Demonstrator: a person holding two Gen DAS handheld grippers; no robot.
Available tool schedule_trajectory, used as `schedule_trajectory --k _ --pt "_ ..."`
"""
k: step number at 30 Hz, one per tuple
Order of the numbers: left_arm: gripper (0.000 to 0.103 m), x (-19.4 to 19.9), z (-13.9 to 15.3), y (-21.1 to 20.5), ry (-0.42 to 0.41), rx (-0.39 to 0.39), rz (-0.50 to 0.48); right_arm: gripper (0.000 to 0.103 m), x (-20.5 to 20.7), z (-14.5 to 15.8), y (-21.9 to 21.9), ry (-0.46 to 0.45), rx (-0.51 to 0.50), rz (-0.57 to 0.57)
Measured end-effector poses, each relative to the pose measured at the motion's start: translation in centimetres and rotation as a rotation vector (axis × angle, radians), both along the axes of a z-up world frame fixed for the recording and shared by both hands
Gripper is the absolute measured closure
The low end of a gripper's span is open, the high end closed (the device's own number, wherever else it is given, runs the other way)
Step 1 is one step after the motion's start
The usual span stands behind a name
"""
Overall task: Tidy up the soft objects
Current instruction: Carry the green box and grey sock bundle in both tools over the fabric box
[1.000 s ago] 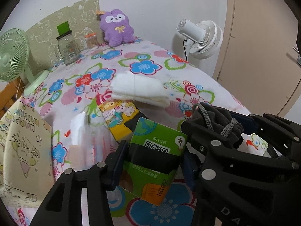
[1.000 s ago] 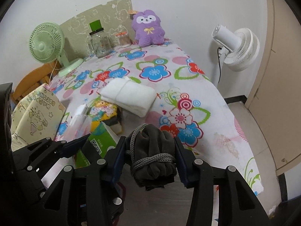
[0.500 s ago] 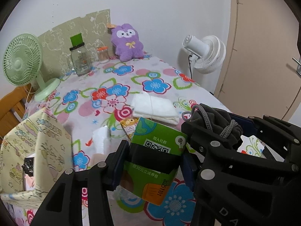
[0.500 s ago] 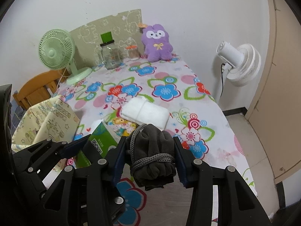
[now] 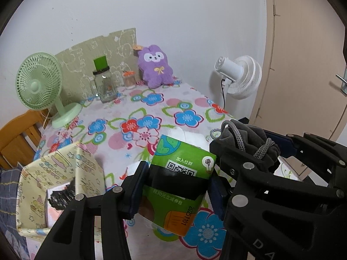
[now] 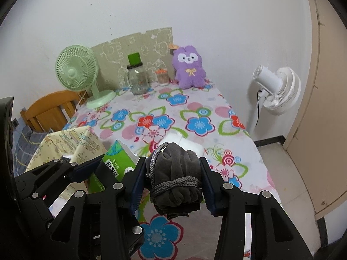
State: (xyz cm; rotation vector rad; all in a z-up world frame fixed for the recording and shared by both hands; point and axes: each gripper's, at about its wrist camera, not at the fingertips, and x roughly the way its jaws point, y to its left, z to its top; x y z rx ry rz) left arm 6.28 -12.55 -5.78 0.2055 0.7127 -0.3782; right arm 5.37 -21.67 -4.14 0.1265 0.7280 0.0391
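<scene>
My left gripper [image 5: 176, 186] is shut on a green tissue pack [image 5: 180, 184] and holds it above the near end of the floral table [image 5: 151, 117]. My right gripper [image 6: 172, 183] is shut on a rolled dark grey cloth bundle [image 6: 175, 179] tied with grey cord, just right of the left gripper; the bundle also shows in the left wrist view [image 5: 249, 143]. A folded white towel [image 6: 184, 140] lies on the table behind both, partly hidden. A purple plush toy [image 5: 155, 67] sits at the far end. A yellow patterned fabric box [image 5: 56, 186] stands at the left.
A green desk fan [image 5: 41, 84], a glass jar with a green lid [image 5: 104, 84] and a small toothpick jar [image 5: 129, 80] stand at the table's far end. A white floor fan [image 5: 240, 78] and a door [image 5: 303, 54] are on the right. A wooden chair [image 6: 54, 110] is at the left.
Both grippers have lifted up and drawn back from the table with the tissue pack and the cloth bundle still held. The table objects look farther and the yellow box has come more into view.
</scene>
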Motion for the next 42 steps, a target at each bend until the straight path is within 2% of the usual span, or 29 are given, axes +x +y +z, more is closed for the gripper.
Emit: schedule_trajectory --k 17,42 --pt "0.05 -0.4 3.3 3.4 -0.057 -0.015 0.046 0.053 0.0 3.7 3.2 -0.058 -0.019 0.044" --pt "0.05 1.1 4.4 10.5 -0.079 -0.024 0.199 0.053 2.8 5.1 10.4 -0.081 -0.02 0.187"
